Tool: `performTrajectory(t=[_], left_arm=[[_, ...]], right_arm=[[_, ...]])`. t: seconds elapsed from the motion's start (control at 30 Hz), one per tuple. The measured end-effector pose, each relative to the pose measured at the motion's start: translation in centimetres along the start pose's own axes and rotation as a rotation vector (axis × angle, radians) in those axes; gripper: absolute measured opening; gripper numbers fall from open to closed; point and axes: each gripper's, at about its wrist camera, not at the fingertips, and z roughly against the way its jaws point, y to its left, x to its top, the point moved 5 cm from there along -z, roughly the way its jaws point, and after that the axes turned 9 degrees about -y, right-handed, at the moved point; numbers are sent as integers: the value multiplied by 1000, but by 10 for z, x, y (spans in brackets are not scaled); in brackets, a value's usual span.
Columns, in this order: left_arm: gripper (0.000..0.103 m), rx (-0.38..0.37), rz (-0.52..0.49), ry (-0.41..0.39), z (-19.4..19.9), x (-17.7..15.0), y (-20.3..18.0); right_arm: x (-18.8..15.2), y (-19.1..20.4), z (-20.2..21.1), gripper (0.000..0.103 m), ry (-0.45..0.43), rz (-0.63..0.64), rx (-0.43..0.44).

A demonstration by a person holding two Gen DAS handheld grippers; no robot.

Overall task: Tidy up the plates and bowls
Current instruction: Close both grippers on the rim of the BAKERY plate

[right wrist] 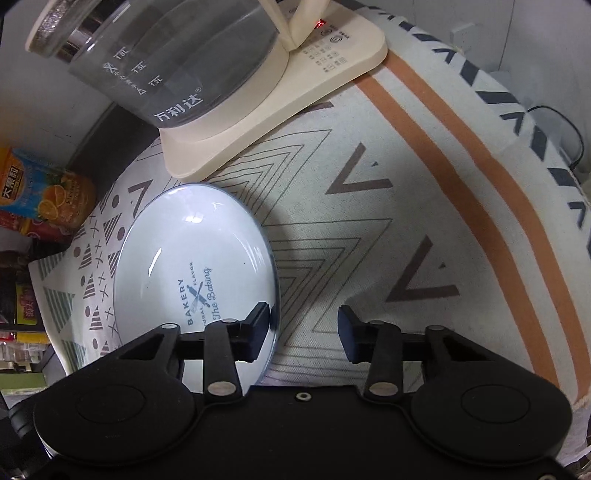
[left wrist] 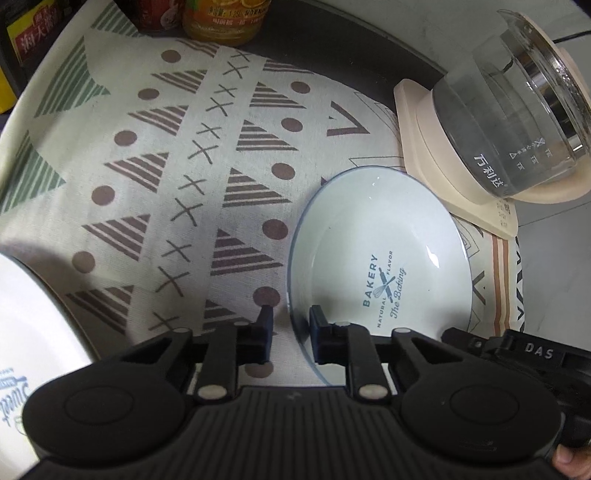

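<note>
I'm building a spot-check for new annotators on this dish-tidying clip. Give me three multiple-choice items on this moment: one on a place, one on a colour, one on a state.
1. Where does the plate marked BAKERY lie?
A. on the patterned cloth, beside the kettle base
B. on top of the kettle base
C. inside the glass kettle

2. What colour is the plate's lettering?
A. red
B. dark blue
C. gold

3. How does the left gripper stand to the plate's rim?
A. far off it, over the juice bottle
B. one finger on each side of the rim
C. both fingers inside the plate

Answers: 1 A, the plate rests flat on the cloth next to the base. 2 B, the print reads dark blue on white. 3 B, the rim passes up between the two fingers in the left wrist view.
</note>
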Motion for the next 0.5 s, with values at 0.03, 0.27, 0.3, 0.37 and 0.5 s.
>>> performTrajectory(t=[0.03, 0.27, 0.3, 0.37, 0.5], left_arm=[[17, 0, 7, 4, -1, 0, -1], [15, -12, 10, -8, -6, -3, -7], [15, -11, 9, -13, -6, -4, -7], [14, -10, -2, -21, -5, -4, -9], [13, -24, -6, -45, 2, -2, -7]], right_arm=[[0, 1, -2, 38, 5, 7, 0], [0, 13, -14, 30, 39, 46, 14], [1, 14, -15, 28, 41, 55, 13], [4, 15, -16, 21, 44, 55, 22], [5, 17, -16, 13, 38, 28, 55]])
